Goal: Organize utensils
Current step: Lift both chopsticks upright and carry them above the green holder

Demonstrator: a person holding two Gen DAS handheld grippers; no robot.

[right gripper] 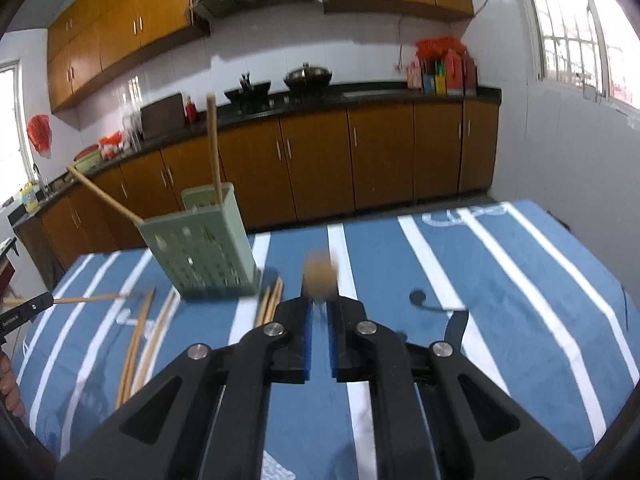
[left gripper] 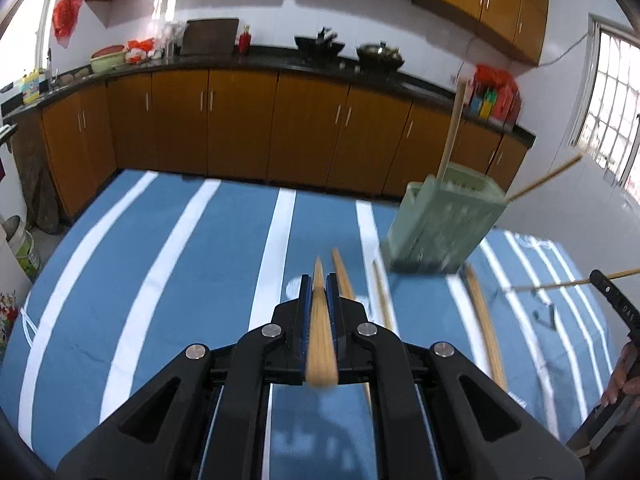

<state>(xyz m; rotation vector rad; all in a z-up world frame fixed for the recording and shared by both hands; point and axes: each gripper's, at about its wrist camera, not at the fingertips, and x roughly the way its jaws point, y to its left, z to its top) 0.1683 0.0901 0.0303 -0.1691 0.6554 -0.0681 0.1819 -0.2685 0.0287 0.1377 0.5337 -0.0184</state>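
We work over a table under a blue cloth (left gripper: 168, 264) with white stripes, in a kitchen of orange-brown cabinets (left gripper: 240, 120) and a black counter (right gripper: 400, 92) carrying woks. Our left claw (left gripper: 319, 292) is clamped on a chopstick (left gripper: 320, 344). Our right claw (right gripper: 319, 304) grips another chopstick (right gripper: 320, 270), seen blurred end-on. The green holder (right gripper: 204, 252) stands on the cloth with two chopsticks in it; loose chopsticks (right gripper: 138, 340) lie beside it.
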